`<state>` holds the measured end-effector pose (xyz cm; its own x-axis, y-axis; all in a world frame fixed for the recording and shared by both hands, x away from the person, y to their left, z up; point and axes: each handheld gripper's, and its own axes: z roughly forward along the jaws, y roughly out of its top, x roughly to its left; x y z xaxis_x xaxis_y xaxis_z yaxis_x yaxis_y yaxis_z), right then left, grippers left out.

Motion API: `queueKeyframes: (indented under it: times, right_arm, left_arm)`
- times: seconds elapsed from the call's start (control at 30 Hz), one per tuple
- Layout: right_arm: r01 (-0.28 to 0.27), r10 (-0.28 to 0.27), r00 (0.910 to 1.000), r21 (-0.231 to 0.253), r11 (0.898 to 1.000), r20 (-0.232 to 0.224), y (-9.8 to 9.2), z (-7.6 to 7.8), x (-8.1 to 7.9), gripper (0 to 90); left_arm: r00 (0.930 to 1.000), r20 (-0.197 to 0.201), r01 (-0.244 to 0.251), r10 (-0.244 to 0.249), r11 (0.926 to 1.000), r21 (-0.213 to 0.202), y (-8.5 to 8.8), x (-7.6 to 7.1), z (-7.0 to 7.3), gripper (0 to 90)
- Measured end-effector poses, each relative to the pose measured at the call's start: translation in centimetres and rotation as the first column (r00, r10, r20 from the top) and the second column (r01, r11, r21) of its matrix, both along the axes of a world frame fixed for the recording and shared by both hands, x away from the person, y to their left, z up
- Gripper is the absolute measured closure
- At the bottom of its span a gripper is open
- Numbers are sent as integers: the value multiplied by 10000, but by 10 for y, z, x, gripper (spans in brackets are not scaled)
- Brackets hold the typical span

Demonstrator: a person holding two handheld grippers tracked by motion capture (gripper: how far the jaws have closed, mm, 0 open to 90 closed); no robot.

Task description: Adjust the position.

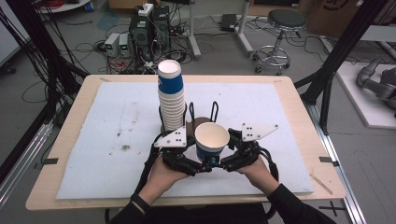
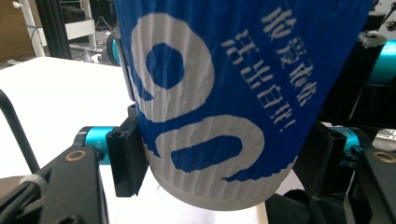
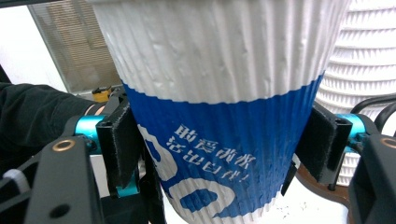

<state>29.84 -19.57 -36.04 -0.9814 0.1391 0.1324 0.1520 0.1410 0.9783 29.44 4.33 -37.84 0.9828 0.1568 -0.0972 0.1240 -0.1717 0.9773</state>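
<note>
Paper, ribbed and thin, is the risk: the blue-and-white paper cup (image 1: 212, 140) hangs upright above the tabletop (image 1: 93, 140), mouth up, long axis vertical, beside the cup stack (image 1: 171, 93). The left gripper (image 1: 198, 165) and right gripper (image 1: 224, 163) both pinch its lower wall between their jaws; 2 opposed squeezes could crush or tilt it.

Lighting even and dim-ish overhead, casting soft shadows on the white mat (image 1: 116, 135); showing no glare; going soft and low-res up high; blurring the close-up cup (image 2: 224, 102) slightly, backgrounds washing out bright.
</note>
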Motion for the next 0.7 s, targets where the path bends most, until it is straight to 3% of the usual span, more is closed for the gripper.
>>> queueKeyframes:
  times: [0.33,0.53,0.7]
  right_arm:
    - [128,-128,9999,-49,9999,91,0,5,-2,153]
    - [113,-114,9999,193,9997,49,-2,7,-2,155]
    - [0,-5,9998,240,9997,196,-3,8,-3,221]
  left_arm:
    - [9999,50,147,-148,9998,150,0,1,-2,303]
    - [9995,7,324,-324,9991,269,-4,0,-4,303]
    - [9994,49,327,-328,9992,243,-4,0,-5,300]
